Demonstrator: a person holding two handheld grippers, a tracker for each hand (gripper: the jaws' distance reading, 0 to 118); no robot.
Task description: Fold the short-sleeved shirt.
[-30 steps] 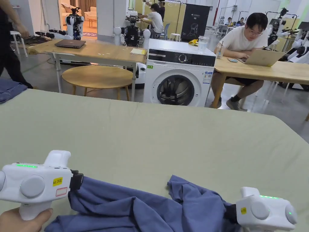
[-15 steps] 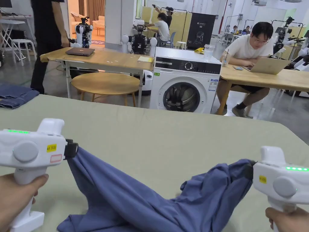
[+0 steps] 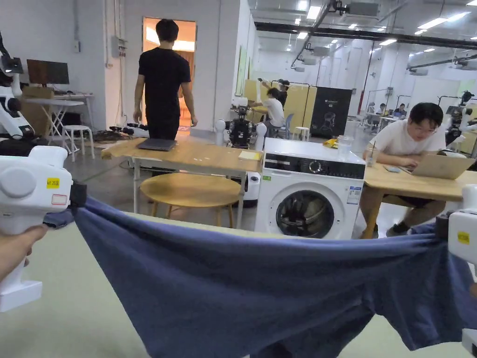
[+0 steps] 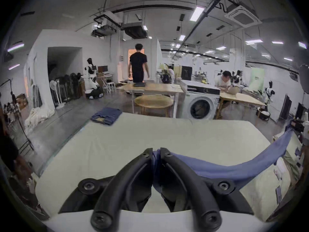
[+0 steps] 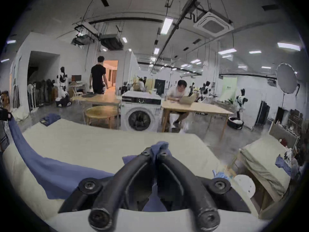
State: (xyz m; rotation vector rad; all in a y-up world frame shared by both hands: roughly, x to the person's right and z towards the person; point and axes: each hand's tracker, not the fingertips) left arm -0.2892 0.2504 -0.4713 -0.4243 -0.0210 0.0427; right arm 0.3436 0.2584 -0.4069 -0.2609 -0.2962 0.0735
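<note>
Raised now, the shirt [image 3: 261,289] hangs stretched above my worktop [image 3: 70,303]: left gripper [image 4: 156,152] at nine o'clock, right gripper [image 5: 156,154] at three, both clamping fabric.

A robotics lab: humanoid robots [image 3: 241,130] stand among worktables [image 3: 186,156] and a washing machine [image 3: 310,196].

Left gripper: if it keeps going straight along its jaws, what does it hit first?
The left gripper, shut on the blue shirt, points across the green table. Nothing stands in that line on it; beyond the far edge, probably the round wooden table, though depth is unclear.
</note>
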